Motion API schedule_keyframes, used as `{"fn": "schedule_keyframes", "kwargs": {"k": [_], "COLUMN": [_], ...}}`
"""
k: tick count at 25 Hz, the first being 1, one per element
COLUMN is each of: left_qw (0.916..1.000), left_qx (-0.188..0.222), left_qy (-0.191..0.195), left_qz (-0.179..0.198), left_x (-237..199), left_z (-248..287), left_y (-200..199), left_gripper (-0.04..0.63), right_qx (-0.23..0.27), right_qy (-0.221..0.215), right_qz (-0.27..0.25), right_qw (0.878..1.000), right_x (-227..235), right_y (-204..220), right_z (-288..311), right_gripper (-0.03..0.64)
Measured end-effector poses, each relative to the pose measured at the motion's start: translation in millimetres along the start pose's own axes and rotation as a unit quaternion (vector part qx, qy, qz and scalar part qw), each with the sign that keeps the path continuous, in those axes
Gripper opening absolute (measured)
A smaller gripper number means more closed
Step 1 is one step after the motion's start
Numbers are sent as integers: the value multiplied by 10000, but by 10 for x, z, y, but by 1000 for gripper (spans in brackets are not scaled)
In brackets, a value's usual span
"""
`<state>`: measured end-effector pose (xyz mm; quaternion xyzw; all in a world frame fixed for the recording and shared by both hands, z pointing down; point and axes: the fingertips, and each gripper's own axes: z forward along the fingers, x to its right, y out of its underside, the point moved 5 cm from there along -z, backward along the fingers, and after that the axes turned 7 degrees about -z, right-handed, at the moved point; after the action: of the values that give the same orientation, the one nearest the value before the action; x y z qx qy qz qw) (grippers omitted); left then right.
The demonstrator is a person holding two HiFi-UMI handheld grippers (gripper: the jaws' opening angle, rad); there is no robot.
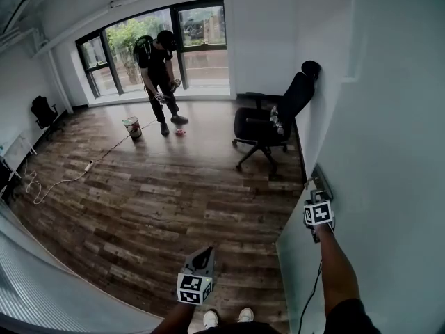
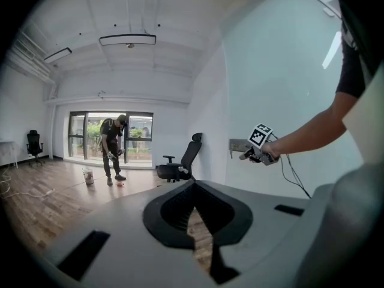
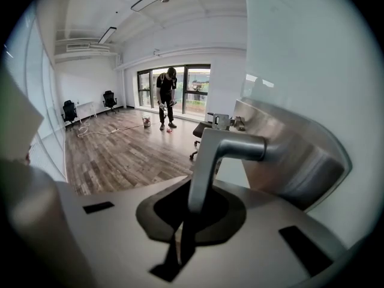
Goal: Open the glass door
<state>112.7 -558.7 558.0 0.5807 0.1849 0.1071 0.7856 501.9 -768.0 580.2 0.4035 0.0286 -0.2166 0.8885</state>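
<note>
The glass door (image 1: pixel 297 252) stands at the right, a frosted panel beside the white wall. Its metal lever handle (image 3: pixel 231 149) sits on a brushed plate (image 3: pixel 300 155). My right gripper (image 3: pixel 183 233) is shut on that handle's lever, which runs down between the jaws. In the head view the right gripper (image 1: pixel 315 195) sits at the door's edge at the handle (image 1: pixel 318 184). The left gripper view shows the right gripper (image 2: pixel 246 155) against the handle plate (image 2: pixel 236 145). My left gripper (image 1: pixel 202 255) hangs low in the middle over the wood floor, apart from the door. The left gripper (image 2: pixel 201 245) is shut with nothing in it.
A black office chair (image 1: pixel 268 124) stands by the right wall beyond the door. A person (image 1: pixel 161 68) in black stands by the far windows next to a small bucket (image 1: pixel 132 127). A white cable (image 1: pixel 69 178) trails over the floor at left. Another chair (image 1: pixel 45 112) stands far left.
</note>
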Motion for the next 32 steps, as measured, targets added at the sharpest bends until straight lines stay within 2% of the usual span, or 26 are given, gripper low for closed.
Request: {"fn": "schedule_keyframes", "kwargs": {"k": [8, 13, 17, 18, 20, 21, 22, 24, 26, 27, 30, 32], "left_qw": [9999, 9996, 9991, 9990, 9991, 9991, 9991, 9992, 9992, 9991, 9991, 9991], "left_qx": [101, 174, 237, 240, 249, 258, 266, 277, 306, 332, 382, 380], "left_qy": [19, 168, 240, 247, 248, 243, 239, 233, 223, 214, 184, 164], "left_qz": [-39, 118, 270, 276, 256, 237, 218, 185, 144, 120, 25, 0], "left_x": [69, 181, 193, 187, 168, 155, 140, 93, 20, -15, -115, -194], "left_z": [85, 78, 29, 8, -49, -83, -120, -196, -275, -306, -392, -480], "left_y": [-101, -163, -205, -207, -201, -197, -195, -207, -236, -248, -240, -216], "left_gripper": [-2, -2, -2, -2, -2, -2, -2, -2, -2, -2, -2, -2], "right_qx": [-167, -403, -790, -902, -1013, -987, -898, -505, 116, 477, 1392, 1674], "right_qy": [252, 163, 14, -81, -188, -133, 17, 631, 1302, 1451, 1180, 1015], "right_qz": [-128, -75, 70, 114, 188, 202, 189, 76, 19, 88, 535, 645], "right_qw": [9995, 9990, 9968, 9958, 9945, 9948, 9958, 9967, 9914, 9882, 9818, 9785], "right_x": [223, 296, 315, 308, 291, 288, 288, 282, 199, 109, -395, -863], "right_y": [43, 54, -6, -35, -68, -70, -68, -97, -172, -222, -300, -233], "right_z": [10, -54, -130, -171, -272, -333, -408, -625, -913, -1060, -1439, -1596], "right_gripper": [15, 15, 17, 36, 129, 129, 138, 156, 158, 158, 158, 158]}}
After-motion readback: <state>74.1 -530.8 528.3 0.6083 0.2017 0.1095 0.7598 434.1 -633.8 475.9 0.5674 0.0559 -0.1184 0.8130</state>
